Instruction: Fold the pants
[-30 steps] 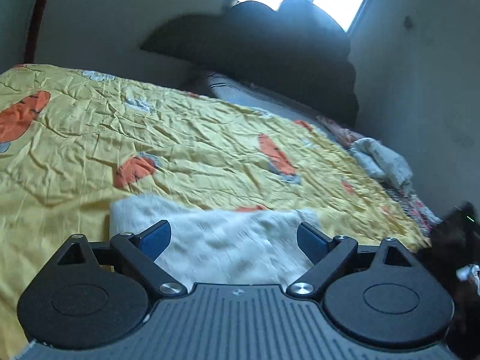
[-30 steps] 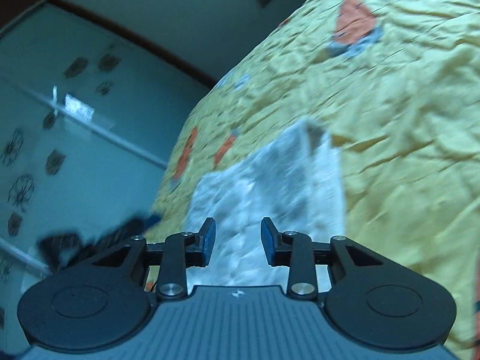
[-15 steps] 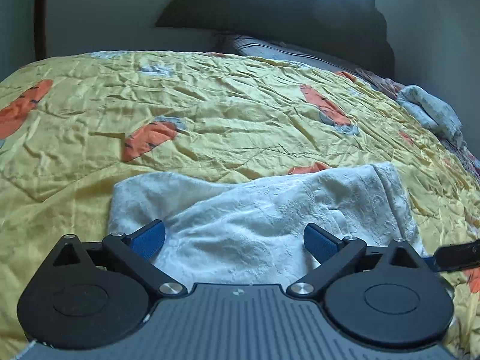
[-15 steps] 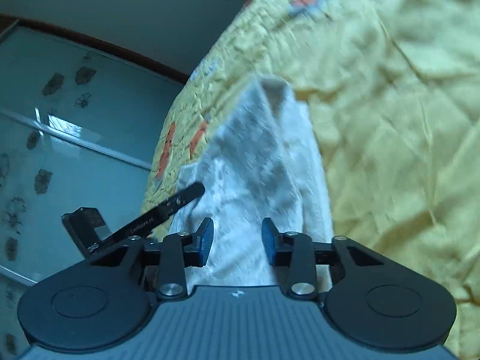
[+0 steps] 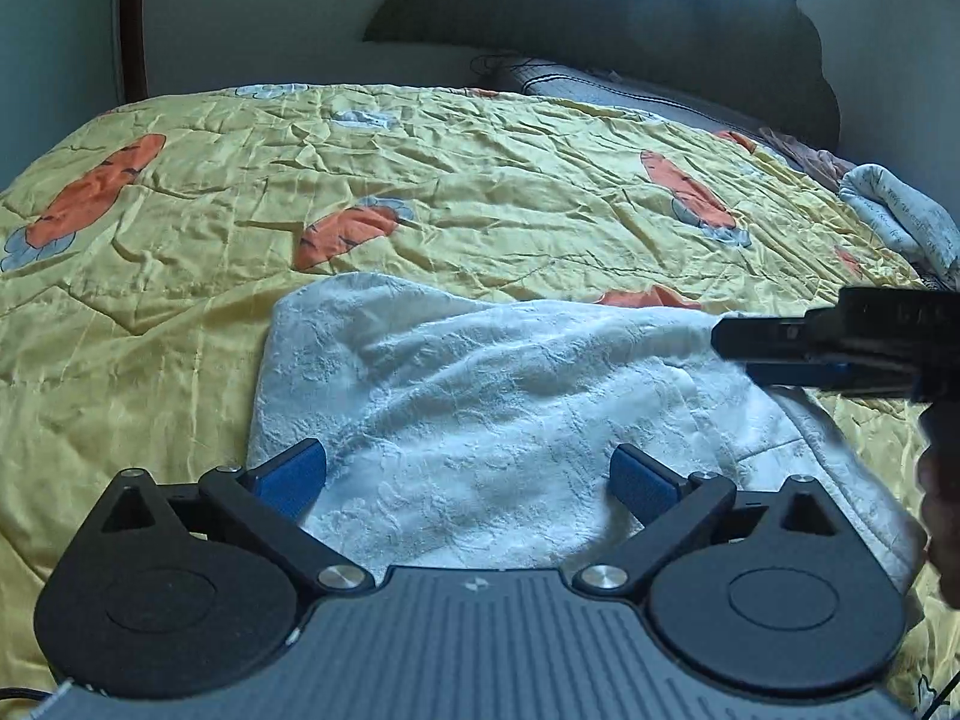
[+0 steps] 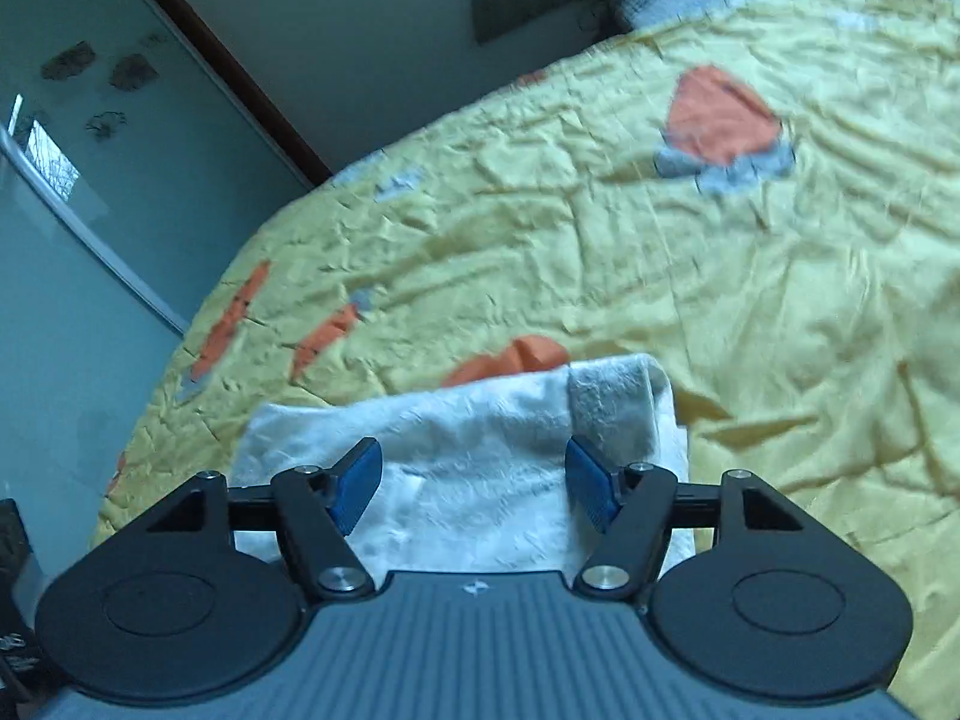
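The white textured pants (image 5: 510, 396) lie folded in a loose bundle on a yellow quilt (image 5: 420, 180) with orange carrot prints. My left gripper (image 5: 468, 480) hovers over the near edge of the bundle, its jaws wide and still opening, with the blue pads clear of the cloth. In the left wrist view my right gripper (image 5: 735, 354) comes in from the right over the bundle's right end. Seen from the right wrist, the pants (image 6: 480, 444) lie under the right gripper (image 6: 474, 480). Its jaws are opening, and the cloth is below them, not pinched.
A dark headboard (image 5: 600, 30) and a grey pillow (image 5: 600, 90) stand at the far end of the bed. A crumpled pale cloth (image 5: 900, 210) lies at the right edge. A glass wardrobe door (image 6: 60, 210) with a brown frame runs along the bed's left side.
My left gripper tipped down and sank toward the pants. My right gripper swung round, spread its jaws wider, and came into the left wrist view from the right.
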